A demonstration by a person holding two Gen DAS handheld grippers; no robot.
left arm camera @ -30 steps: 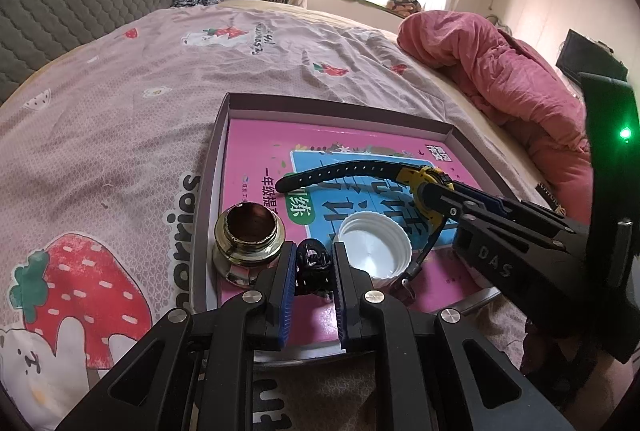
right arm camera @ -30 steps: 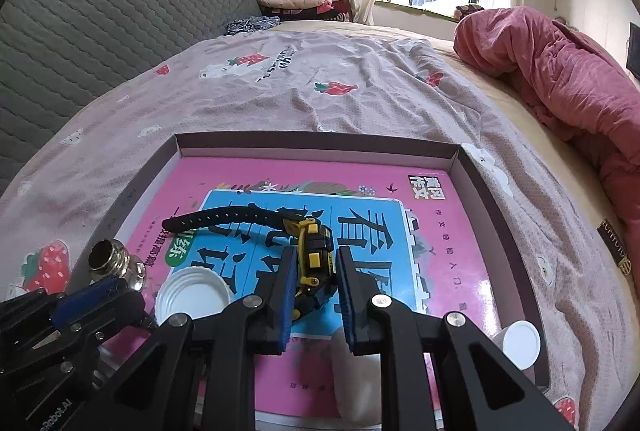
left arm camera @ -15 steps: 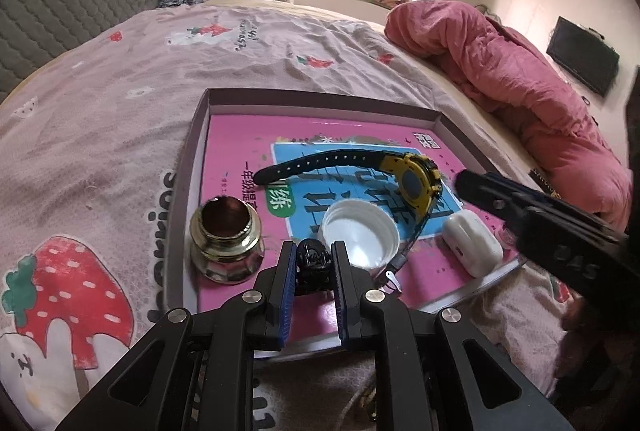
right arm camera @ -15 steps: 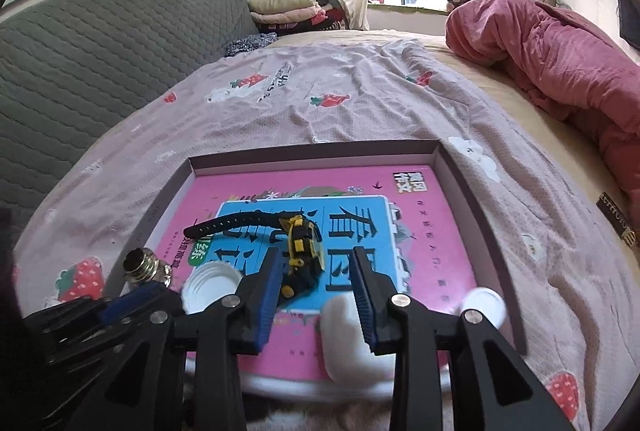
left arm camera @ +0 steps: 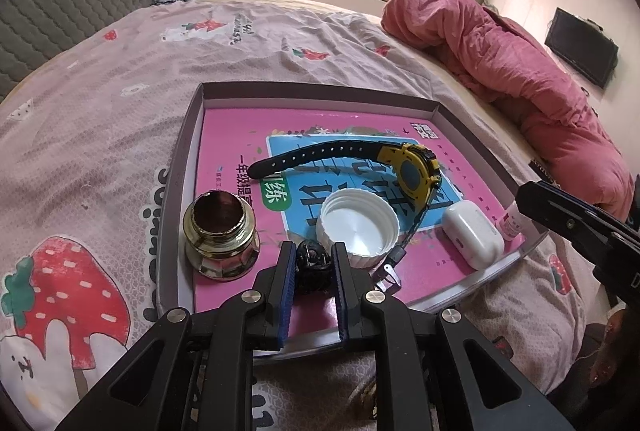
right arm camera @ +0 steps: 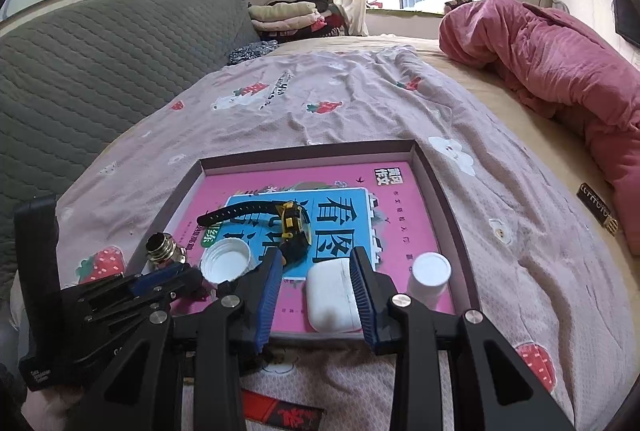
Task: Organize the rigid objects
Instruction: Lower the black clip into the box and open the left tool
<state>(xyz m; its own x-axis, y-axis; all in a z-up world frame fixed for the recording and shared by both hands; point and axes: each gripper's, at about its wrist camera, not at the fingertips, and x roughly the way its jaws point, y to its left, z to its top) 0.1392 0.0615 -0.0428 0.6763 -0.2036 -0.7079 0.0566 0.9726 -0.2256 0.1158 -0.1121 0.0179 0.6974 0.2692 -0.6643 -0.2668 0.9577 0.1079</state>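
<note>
In the shallow box tray (left arm camera: 188,135) lying on the bed, near its front edge, the left gripper (left arm camera: 313,267) is closed on a small black object (left arm camera: 312,263), which sits low over the pink book (left arm camera: 240,135) that lines the tray. Just beside it are a brass fitting (left arm camera: 220,231) toward the left wall and a white cap (left arm camera: 358,227), with a yellow watch (left arm camera: 416,175) behind the cap. The right gripper (right arm camera: 316,291) hangs over the front edge with its jaws apart and nothing pressed between them; a white case (right arm camera: 330,295) lies under the gap. A small white bottle (right arm camera: 430,273) stands in the front right corner. I think the step in hand is setting down the black object. The next move asks for a clean release between fitting and cap without pushing either.
</note>
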